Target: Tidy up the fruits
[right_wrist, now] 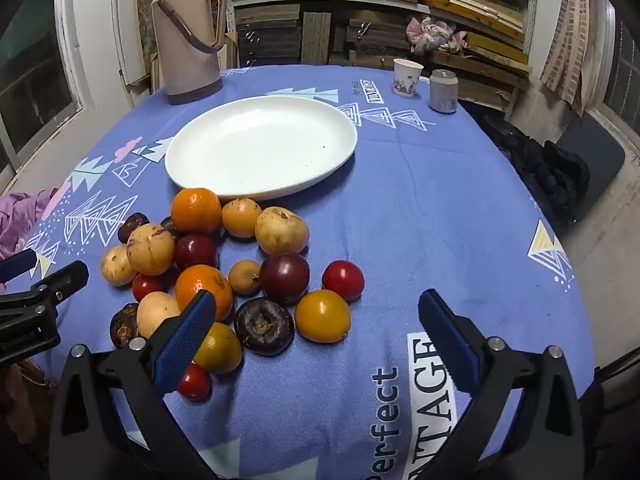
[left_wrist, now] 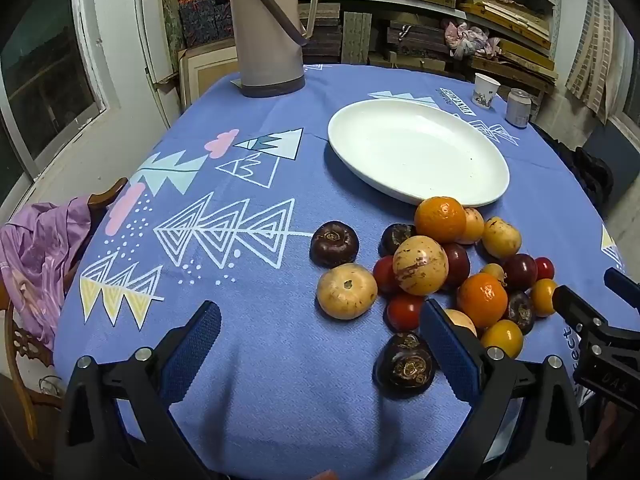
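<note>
A pile of several mixed fruits lies on the blue tablecloth in front of an empty white plate. It holds oranges, tan round fruits, dark purple ones, red tomatoes and yellow ones. My left gripper hovers open over bare cloth left of the pile, its right finger beside a dark fruit. My right gripper hovers open over the pile's near right edge, holding nothing.
A tall beige thermos stands at the table's far left. A paper cup and a grey can stand at the far right. A chair with purple cloth sits left of the table; shelves of boards fill the background.
</note>
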